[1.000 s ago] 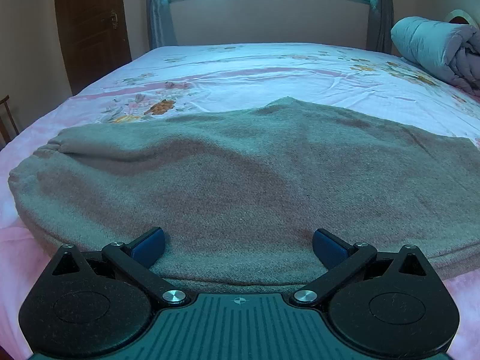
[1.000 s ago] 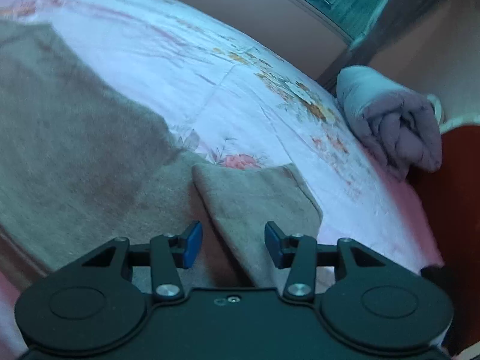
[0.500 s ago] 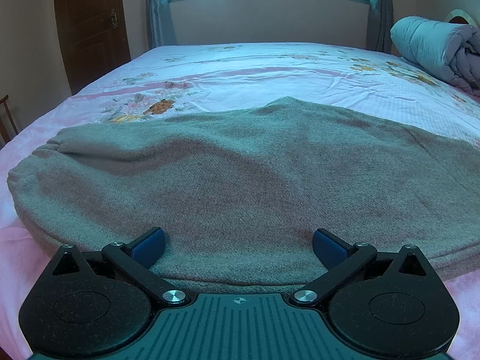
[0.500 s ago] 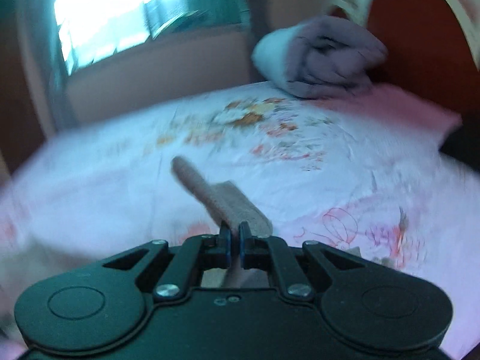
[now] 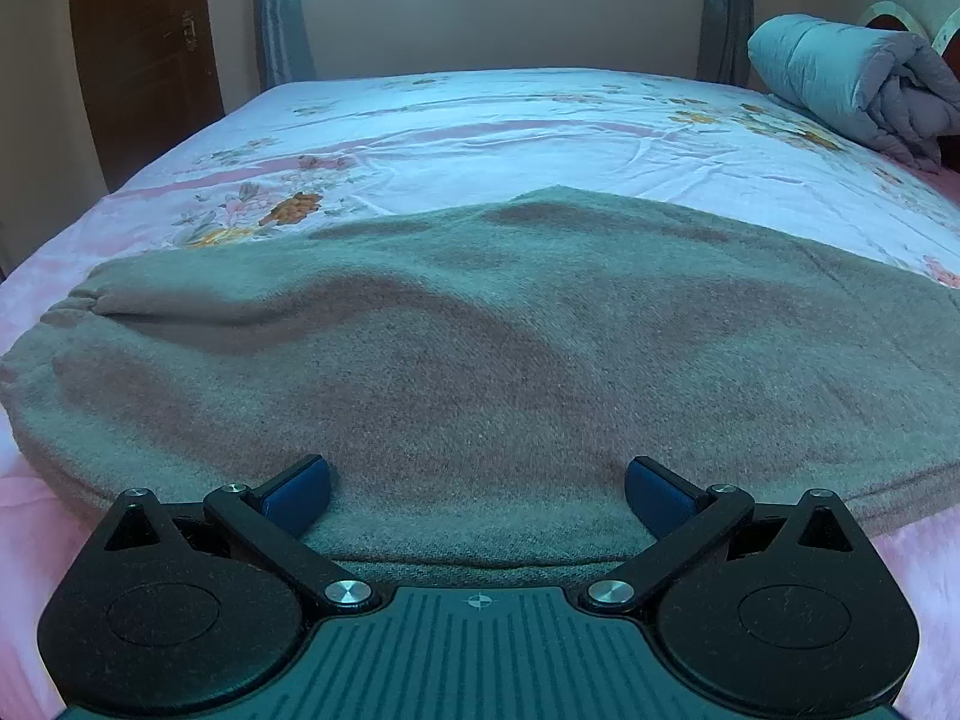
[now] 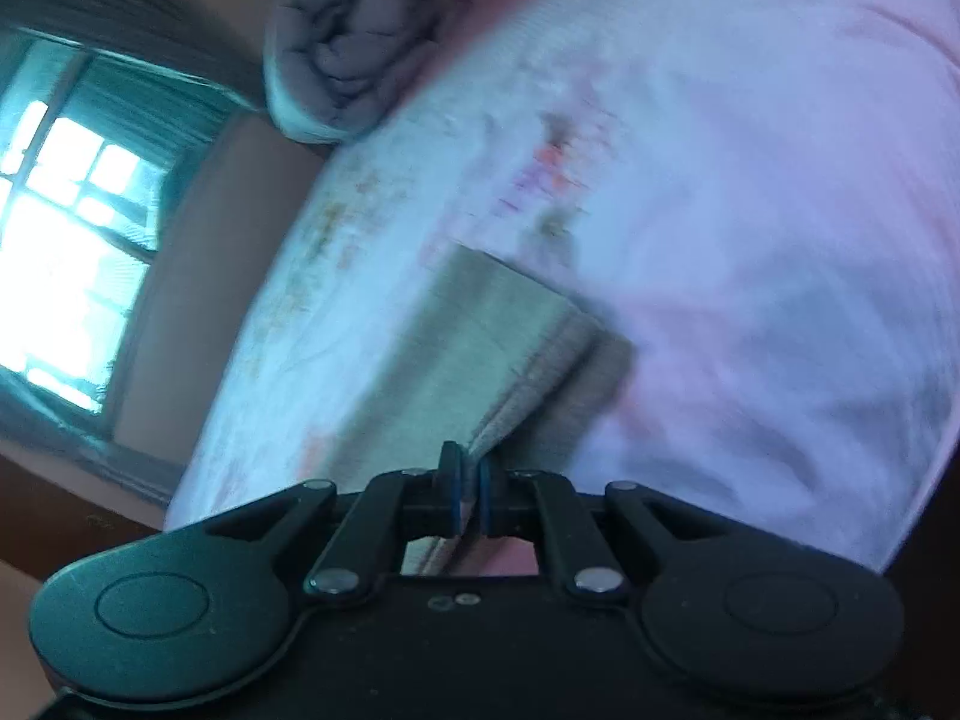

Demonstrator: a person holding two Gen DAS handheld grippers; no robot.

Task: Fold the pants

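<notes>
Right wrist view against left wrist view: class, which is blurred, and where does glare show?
Right wrist view: smeared, tilted; the floral pink bedsheet streaks, the window glares white. Left wrist view: sharp on the grey-brown fleece pants, edges bent by the fisheye.

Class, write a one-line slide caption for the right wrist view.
Right tool shut on a lifted end of the grey-brown pants, above the floral bedsheet, rolled duvet behind.
</notes>
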